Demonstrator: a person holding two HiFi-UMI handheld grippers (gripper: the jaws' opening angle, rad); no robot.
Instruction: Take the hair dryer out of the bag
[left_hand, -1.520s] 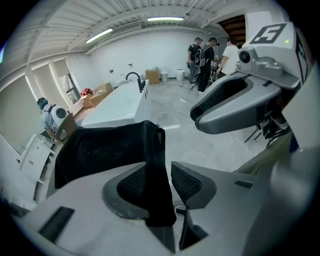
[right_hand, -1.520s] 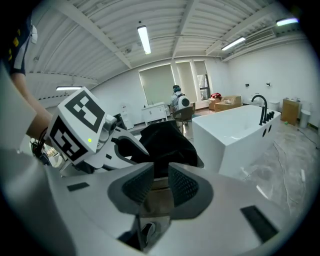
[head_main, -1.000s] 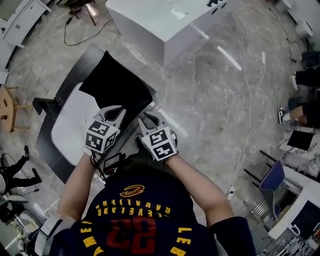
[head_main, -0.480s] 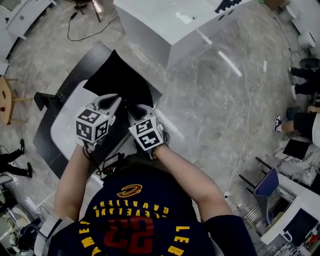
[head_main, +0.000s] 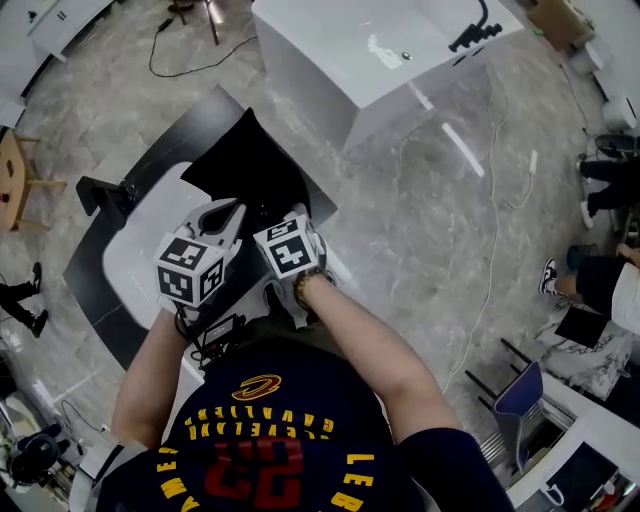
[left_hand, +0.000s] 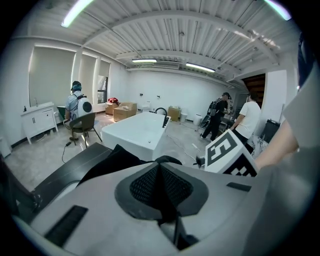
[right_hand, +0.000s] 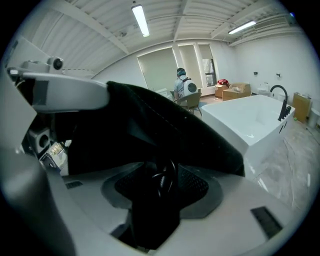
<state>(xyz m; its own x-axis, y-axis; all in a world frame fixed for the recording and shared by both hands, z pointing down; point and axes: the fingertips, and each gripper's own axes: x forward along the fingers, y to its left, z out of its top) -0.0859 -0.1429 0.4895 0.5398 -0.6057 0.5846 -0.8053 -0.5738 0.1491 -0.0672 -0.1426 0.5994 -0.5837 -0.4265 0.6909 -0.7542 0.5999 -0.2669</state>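
A black bag (head_main: 245, 165) lies on the white table (head_main: 140, 250) with a dark border. My left gripper (head_main: 222, 212) is shut on the bag's near edge; in the right gripper view the black cloth (right_hand: 150, 125) hangs from that gripper (right_hand: 65, 90). In its own view the left gripper (left_hand: 161, 167) has its pads together, the bag (left_hand: 115, 155) just beyond. My right gripper (head_main: 285, 215) is at the bag's mouth. Its jaws (right_hand: 162, 172) are opening, with a dark shape and glossy cord-like loops between them. The hair dryer itself cannot be made out.
A large white tub-like block (head_main: 380, 50) stands beyond the table. A black stand (head_main: 105, 190) sits at the table's left edge and a small device with cables (head_main: 215, 330) at its near edge. Cables (head_main: 490, 200) run over the floor; people (head_main: 600, 170) stand at the right.
Both grippers moved up the picture toward the bag and closer together. The right gripper shifted left to the bag's mouth. The bag's near edge now sits higher under the left gripper.
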